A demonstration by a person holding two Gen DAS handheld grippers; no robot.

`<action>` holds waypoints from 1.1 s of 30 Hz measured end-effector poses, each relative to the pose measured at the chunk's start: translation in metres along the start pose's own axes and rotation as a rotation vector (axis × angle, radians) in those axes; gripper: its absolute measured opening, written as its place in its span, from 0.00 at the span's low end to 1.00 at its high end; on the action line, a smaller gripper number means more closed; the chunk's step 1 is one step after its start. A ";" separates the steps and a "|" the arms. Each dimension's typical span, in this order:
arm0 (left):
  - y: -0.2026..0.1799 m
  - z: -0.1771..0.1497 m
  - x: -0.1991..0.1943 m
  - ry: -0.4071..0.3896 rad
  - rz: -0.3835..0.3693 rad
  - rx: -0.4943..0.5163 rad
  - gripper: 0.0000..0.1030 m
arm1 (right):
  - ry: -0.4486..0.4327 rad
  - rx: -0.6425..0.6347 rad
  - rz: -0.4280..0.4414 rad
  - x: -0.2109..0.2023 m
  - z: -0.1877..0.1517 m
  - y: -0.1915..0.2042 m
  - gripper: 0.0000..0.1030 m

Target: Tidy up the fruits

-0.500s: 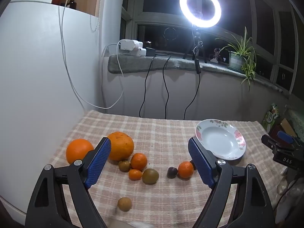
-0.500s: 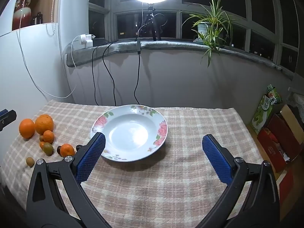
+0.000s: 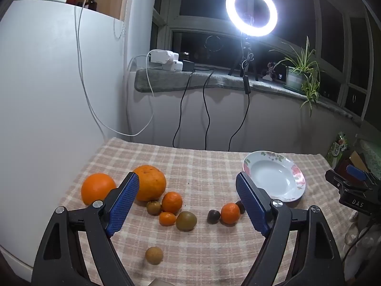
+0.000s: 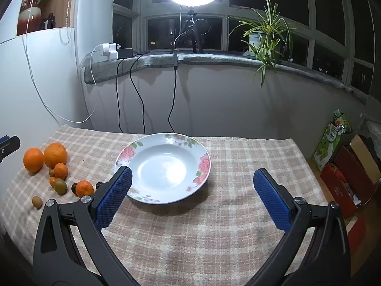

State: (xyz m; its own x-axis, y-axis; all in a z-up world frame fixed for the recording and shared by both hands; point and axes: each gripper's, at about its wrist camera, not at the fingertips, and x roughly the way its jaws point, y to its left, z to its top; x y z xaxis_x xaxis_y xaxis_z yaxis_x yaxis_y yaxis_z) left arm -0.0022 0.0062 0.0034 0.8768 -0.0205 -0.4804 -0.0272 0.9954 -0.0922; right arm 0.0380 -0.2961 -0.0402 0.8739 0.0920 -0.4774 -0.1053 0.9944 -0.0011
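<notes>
Toward the left edge of the checked tablecloth [image 4: 214, 233] your fruits lie clustered: two oranges [image 3: 97, 188], mandarins [image 3: 172, 202], kiwis [image 3: 186, 221]. The empty floral plate [image 4: 202, 150] sits mid-cloth. Your left gripper [image 3: 188, 205] and right gripper [image 4: 190, 200] both hover spread wide, holding nothing.

Large oranges [image 3: 98, 188]: we count two, side by side at the left of the cloth.
Small mandarins [image 3: 172, 202]: we count three, two in the left group and one more to the right.
Green-brown round fruits [image 3: 186, 221]: we count three, one of them alone at the near side.
Dark small fruits [image 3: 213, 216]: we count two, one on each side of the right mandarin; the second is partly hidden.
Plates [image 4: 203, 150]: we count one.
Grippers: we count two, left gripper [image 3: 188, 196] and right gripper [image 4: 191, 191].
Ring lamps [image 3: 251, 10]: we count one.
Potted plants [image 4: 264, 35]: we count one.
</notes>
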 end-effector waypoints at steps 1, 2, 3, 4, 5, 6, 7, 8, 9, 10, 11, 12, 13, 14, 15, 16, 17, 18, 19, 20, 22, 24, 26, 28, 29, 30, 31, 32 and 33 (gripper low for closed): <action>-0.003 0.000 0.000 -0.001 0.001 0.004 0.81 | -0.001 0.001 0.000 0.000 0.001 0.000 1.00; -0.003 0.000 0.001 -0.001 0.001 0.006 0.81 | -0.001 0.002 0.001 0.001 0.001 -0.001 1.00; -0.003 0.001 0.001 0.000 0.001 0.006 0.81 | 0.003 -0.002 -0.002 0.003 0.003 0.000 1.00; -0.003 0.001 0.001 0.000 0.000 0.006 0.81 | 0.003 0.000 -0.001 0.003 0.003 -0.001 1.00; -0.004 0.001 0.001 0.000 -0.001 0.006 0.81 | 0.002 -0.001 -0.001 0.003 0.002 0.000 1.00; -0.004 0.000 0.001 0.000 0.000 0.005 0.81 | 0.002 -0.001 -0.002 0.003 0.003 -0.001 1.00; -0.004 0.000 0.001 -0.001 0.002 0.004 0.81 | 0.003 -0.003 -0.004 0.003 0.003 0.000 1.00; -0.004 -0.001 0.001 -0.001 0.002 0.002 0.81 | 0.003 -0.002 -0.003 0.003 0.003 -0.001 1.00; -0.005 -0.001 0.001 0.000 0.002 0.002 0.81 | 0.002 -0.002 -0.002 0.003 0.003 -0.001 1.00; -0.004 -0.001 0.001 -0.001 0.002 0.002 0.81 | 0.002 -0.003 -0.003 0.003 0.003 0.000 1.00; -0.004 -0.001 0.001 0.000 0.001 0.003 0.81 | 0.003 -0.001 -0.002 0.003 0.004 -0.001 1.00; -0.005 -0.001 0.001 0.001 0.001 0.005 0.81 | 0.002 0.000 -0.001 0.003 0.004 -0.001 1.00; -0.005 -0.001 0.002 0.001 0.001 0.005 0.81 | 0.002 0.001 -0.001 0.003 0.004 -0.001 1.00; -0.005 -0.002 0.003 0.001 0.001 0.005 0.81 | 0.003 0.001 0.001 0.003 0.004 0.000 1.00; -0.006 -0.001 0.002 0.001 0.001 0.005 0.81 | 0.003 0.003 0.003 0.003 0.005 0.000 1.00; -0.006 -0.002 0.003 0.000 0.000 0.005 0.81 | 0.004 0.003 0.006 0.003 0.005 0.000 1.00; -0.006 -0.002 0.003 0.000 0.001 0.006 0.81 | 0.005 0.004 0.007 0.004 0.006 -0.001 1.00; -0.006 -0.002 0.003 0.001 0.001 0.005 0.81 | 0.006 0.002 0.008 0.004 0.006 0.000 1.00; -0.006 -0.002 0.003 0.002 0.001 0.005 0.81 | 0.005 0.003 0.010 0.004 0.004 0.000 1.00; -0.006 -0.002 0.003 0.002 0.000 0.005 0.81 | 0.005 0.003 0.010 0.004 0.004 0.000 1.00; -0.007 -0.002 0.003 0.003 -0.001 0.006 0.81 | 0.005 0.006 0.016 0.004 0.004 0.000 1.00; -0.008 -0.002 0.004 0.006 -0.001 0.006 0.81 | 0.006 0.005 0.019 0.003 0.004 0.001 1.00; -0.008 -0.002 0.004 0.005 -0.003 0.005 0.81 | 0.006 0.006 0.019 0.003 0.004 0.001 1.00; -0.008 -0.002 0.004 0.005 -0.003 0.005 0.81 | 0.006 0.007 0.023 0.003 0.003 0.001 1.00; -0.008 -0.002 0.004 0.004 -0.003 0.004 0.81 | 0.006 0.008 0.024 0.003 0.002 0.001 1.00; -0.008 -0.002 0.004 0.004 -0.003 0.005 0.81 | 0.006 0.008 0.025 0.003 0.002 0.002 1.00; -0.009 -0.002 0.004 0.004 -0.004 0.004 0.81 | 0.007 0.007 0.027 0.004 0.002 0.002 1.00; -0.008 -0.002 0.004 0.004 -0.003 0.004 0.81 | 0.007 0.006 0.028 0.004 0.002 0.003 1.00; -0.009 -0.002 0.004 0.003 -0.002 0.003 0.81 | 0.007 0.005 0.029 0.003 0.002 0.003 1.00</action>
State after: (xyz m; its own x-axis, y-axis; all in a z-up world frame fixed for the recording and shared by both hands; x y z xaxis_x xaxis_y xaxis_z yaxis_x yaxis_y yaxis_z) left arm 0.0009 -0.0028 0.0007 0.8754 -0.0232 -0.4828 -0.0235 0.9956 -0.0905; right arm 0.0414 -0.2928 -0.0404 0.8670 0.1203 -0.4836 -0.1279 0.9916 0.0174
